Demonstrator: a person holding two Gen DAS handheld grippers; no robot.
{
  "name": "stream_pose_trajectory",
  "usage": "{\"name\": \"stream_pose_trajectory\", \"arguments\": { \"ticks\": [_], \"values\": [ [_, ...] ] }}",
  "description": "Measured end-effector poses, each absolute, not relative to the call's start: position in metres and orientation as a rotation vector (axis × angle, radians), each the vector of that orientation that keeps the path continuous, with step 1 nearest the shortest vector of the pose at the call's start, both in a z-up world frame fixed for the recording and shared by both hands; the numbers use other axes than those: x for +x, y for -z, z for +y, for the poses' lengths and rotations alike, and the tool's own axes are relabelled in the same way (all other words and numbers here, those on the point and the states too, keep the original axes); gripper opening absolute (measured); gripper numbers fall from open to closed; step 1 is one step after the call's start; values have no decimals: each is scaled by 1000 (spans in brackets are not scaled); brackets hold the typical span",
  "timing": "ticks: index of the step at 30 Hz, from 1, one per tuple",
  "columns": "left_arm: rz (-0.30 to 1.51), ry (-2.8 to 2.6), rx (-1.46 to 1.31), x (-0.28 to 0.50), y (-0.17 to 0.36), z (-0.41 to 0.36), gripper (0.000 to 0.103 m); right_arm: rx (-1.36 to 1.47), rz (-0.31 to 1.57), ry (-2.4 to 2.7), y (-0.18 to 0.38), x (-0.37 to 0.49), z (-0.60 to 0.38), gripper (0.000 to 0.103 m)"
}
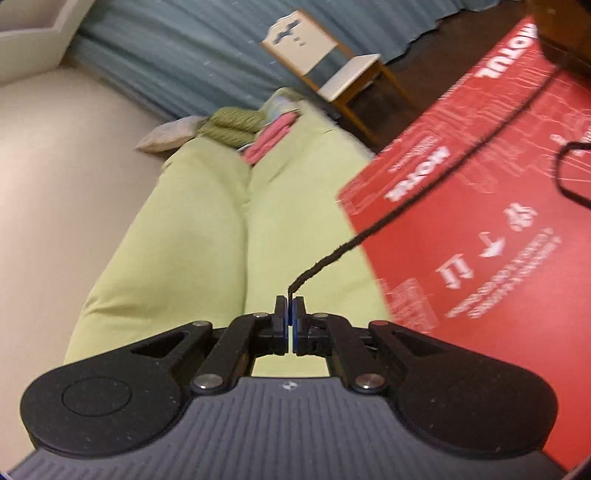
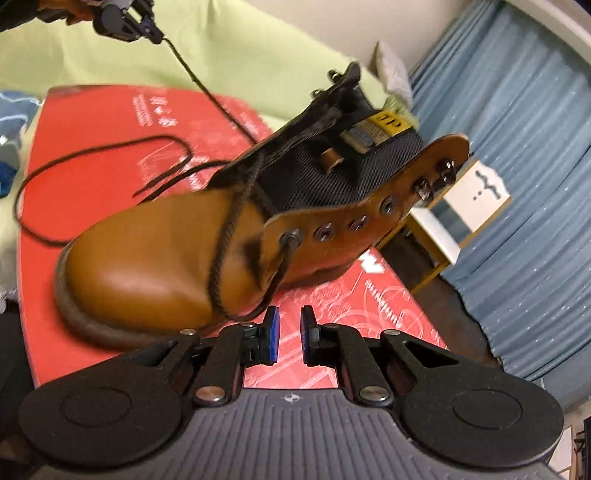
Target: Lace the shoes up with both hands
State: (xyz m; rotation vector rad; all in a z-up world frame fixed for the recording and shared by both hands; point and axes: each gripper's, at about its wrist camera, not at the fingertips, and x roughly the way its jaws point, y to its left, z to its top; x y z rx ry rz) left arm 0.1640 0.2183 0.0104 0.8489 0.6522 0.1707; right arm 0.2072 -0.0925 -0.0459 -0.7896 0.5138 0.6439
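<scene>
A tan leather boot [image 2: 155, 258] lies tilted on a red board [image 2: 110, 155], tongue and eyelet flaps spread apart. A dark lace [image 2: 221, 254] runs through the lowest eyelet [image 2: 291, 236] and across the toe. My left gripper [image 1: 290, 301] is shut on one end of the lace [image 1: 406, 195], which stretches taut toward the boot at the top right corner of the left wrist view. In the right wrist view that gripper [image 2: 153, 35] shows at the top left, holding the lace [image 2: 192, 74]. My right gripper [image 2: 290, 317] is open just in front of the boot's side, nothing between its pads.
The red board [image 1: 480, 221] rests on a light green sofa cushion [image 1: 192, 229]. A small wooden chair [image 1: 332, 70] stands before blue curtains [image 2: 517, 184]. A loose loop of lace [image 2: 92, 155] lies on the board. Folded cloths [image 1: 251, 133] sit at the cushion's far end.
</scene>
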Motion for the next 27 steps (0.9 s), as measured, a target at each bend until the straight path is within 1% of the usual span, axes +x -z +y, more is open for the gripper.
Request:
{"name": "stream_pose_trajectory", "arguments": {
  "ticks": [3,5,16,20,27],
  "values": [
    [654,-202,869,169,-9,229,1,-784,543,-698,44,205,-89,7],
    [663,-222,879,172,-7,234,1,-763,566,-738,38,199,-88,3],
    [728,-315,851,188,0,269,1,-440,523,-809,-7,198,-94,2],
    [746,-330,836,201,6,283,1,-352,561,-798,-20,197,-104,3],
    [763,-349,789,228,20,304,1,-350,631,-807,-19,177,-106,3]
  ]
}}
